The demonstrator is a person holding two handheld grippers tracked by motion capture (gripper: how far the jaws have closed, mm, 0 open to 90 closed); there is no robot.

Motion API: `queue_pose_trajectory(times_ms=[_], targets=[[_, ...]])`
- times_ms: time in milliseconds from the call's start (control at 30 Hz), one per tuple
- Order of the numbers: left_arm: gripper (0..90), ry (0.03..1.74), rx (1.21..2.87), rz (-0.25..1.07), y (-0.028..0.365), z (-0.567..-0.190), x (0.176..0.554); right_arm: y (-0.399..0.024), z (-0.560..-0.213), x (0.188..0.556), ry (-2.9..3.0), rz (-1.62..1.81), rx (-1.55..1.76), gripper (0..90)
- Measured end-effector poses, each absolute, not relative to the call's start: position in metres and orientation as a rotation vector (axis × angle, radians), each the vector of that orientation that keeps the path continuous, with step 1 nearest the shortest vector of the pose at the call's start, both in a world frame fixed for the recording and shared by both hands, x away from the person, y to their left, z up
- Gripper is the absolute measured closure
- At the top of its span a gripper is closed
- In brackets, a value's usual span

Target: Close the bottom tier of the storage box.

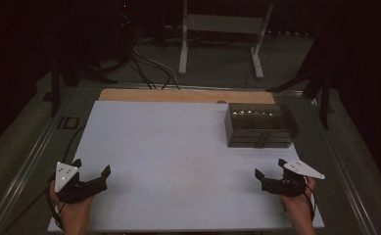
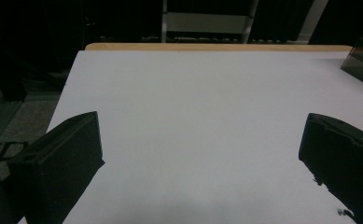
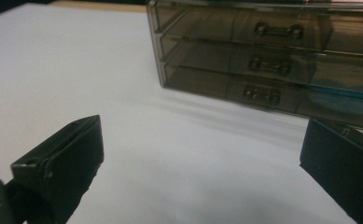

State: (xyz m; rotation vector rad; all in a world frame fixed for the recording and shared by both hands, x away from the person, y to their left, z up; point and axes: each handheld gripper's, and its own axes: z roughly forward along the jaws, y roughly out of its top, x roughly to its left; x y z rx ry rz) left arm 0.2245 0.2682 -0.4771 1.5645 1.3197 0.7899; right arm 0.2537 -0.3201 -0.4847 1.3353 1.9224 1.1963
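Nearest, at seven o'clock on the board: left gripper, jaws spread wide, holding nothing, resting low over bare white. At five o'clock: right gripper, likewise released and empty, aimed toward one o'clock.

Just beyond the right gripper, at about two o'clock: drawer box, smoky see-through plastic, three drawers stacked, each with a small handle; bottom handle closest to the jaws. Something blue inside a lower drawer at the right. All drawers apparently shut.

Step in hand, by the look of it: the approach, nothing yet touched. Next move probably calls for bringing the right gripper forward and level with one handle, closing on that narrow bar squarely, then pulling straight back; maybe steadying the light box with the left to stop sliding.

Surface: white board over a wooden table, edge showing at twelve o'clock. Beyond: dark room, grey floor, cables, a white stand.
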Motion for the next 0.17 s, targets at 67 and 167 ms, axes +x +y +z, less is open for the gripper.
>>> queue_pose_trajectory(times_ms=[67,167], targets=[[1.1,1.322,1.566,0.787,0.2673,-0.4777,0.2250,-0.3179,-0.4859,0.2540,1.942,1.173,1.323,0.0],[1.1,1.323,1.570,0.789,0.2661,-0.4784,0.2261,-0.3159,-0.4883,0.2555,1.960,1.151,1.313,0.0]])
